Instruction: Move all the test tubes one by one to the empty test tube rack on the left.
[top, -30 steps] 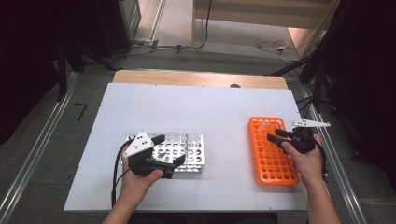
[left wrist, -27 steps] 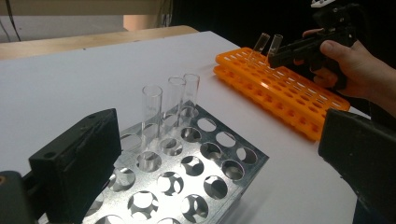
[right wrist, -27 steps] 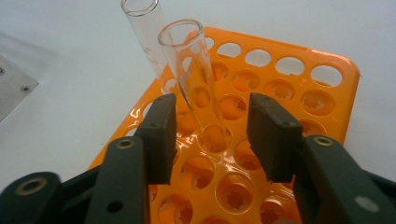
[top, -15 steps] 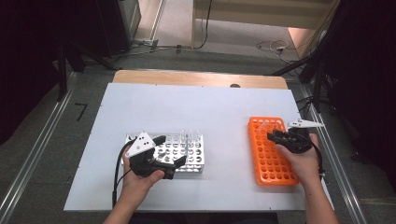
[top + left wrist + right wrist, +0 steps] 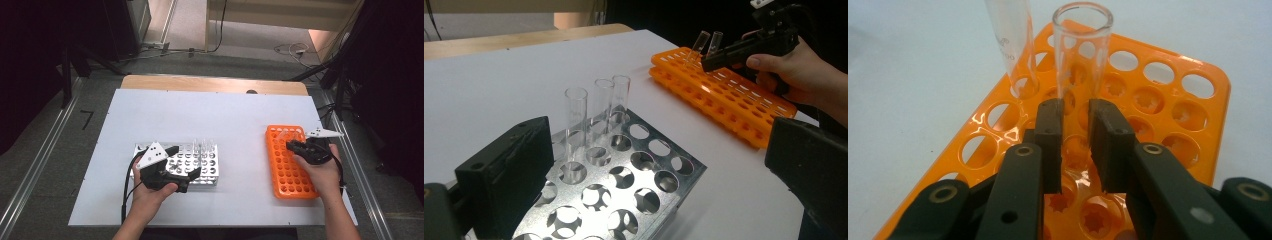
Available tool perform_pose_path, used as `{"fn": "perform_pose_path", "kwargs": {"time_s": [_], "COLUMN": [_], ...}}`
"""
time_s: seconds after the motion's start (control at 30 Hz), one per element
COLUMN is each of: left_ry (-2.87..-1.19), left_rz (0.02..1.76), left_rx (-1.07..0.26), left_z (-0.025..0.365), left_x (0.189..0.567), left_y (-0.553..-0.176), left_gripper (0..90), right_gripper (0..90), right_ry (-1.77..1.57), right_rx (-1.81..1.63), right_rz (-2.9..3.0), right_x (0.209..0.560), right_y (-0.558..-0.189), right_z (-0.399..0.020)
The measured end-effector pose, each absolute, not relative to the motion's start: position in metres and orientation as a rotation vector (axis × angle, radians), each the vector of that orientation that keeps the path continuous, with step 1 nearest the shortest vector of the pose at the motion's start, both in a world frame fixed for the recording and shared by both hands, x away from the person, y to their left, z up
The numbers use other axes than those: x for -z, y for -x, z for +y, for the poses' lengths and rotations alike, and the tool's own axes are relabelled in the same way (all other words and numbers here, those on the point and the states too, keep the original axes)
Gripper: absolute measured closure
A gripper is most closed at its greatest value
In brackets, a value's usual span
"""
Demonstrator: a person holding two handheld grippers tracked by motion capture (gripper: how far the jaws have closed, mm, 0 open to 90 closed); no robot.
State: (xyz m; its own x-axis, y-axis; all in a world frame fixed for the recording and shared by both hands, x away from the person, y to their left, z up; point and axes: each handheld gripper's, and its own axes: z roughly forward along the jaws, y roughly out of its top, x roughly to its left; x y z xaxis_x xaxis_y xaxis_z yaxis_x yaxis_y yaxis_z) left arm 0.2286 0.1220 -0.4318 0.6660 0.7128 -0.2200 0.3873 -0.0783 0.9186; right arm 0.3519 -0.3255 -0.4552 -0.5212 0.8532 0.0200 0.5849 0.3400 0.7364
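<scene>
An orange tube rack (image 5: 287, 172) lies at the table's right. My right gripper (image 5: 291, 145) is at its far end, and its jaws have just been closing. In the right gripper view that gripper (image 5: 1075, 112) is shut on a clear glass tube (image 5: 1082, 55) that stands upright with its lower end in a rack hole. A second tube (image 5: 1013, 45) leans in the hole to its left. My left gripper (image 5: 185, 161) rests open over the near side of a metal rack (image 5: 205, 167). Three empty glass tubes (image 5: 575, 130) stand in that rack's far rows.
The white tabletop (image 5: 225, 115) is bare between and behind the two racks. A wooden strip (image 5: 210, 84) runs along the far edge. Metal rails (image 5: 30, 175) flank the table on both sides. Cables lie on the floor beyond.
The right gripper has edged a little left over the orange rack's far end. The left hand and both racks have stayed put.
</scene>
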Motion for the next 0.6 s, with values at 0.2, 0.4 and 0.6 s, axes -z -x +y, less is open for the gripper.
{"fn": "perform_pose_path", "kwargs": {"time_s": [0.2,0.4,0.6], "left_ry": [-1.689,-1.689,-1.691], "left_rz": [0.905,0.904,0.902], "left_rx": [-0.344,-0.348,-0.351], "left_z": [0.1235,0.1235,0.124], "left_x": [0.4315,0.4313,0.4309], "left_y": [-0.2285,-0.2283,-0.2279], "left_gripper": [0.0,0.0,0.0], "right_gripper": [73.6,73.6,73.6], "right_ry": [-1.284,-1.278,-1.282], "right_rx": [-1.007,-1.026,-1.062], "right_rz": [2.236,2.229,2.219], "right_x": [0.4549,0.4541,0.4517], "right_y": [-0.352,-0.3511,-0.35], "right_z": [-0.3266,-0.3274,-0.3303]}}
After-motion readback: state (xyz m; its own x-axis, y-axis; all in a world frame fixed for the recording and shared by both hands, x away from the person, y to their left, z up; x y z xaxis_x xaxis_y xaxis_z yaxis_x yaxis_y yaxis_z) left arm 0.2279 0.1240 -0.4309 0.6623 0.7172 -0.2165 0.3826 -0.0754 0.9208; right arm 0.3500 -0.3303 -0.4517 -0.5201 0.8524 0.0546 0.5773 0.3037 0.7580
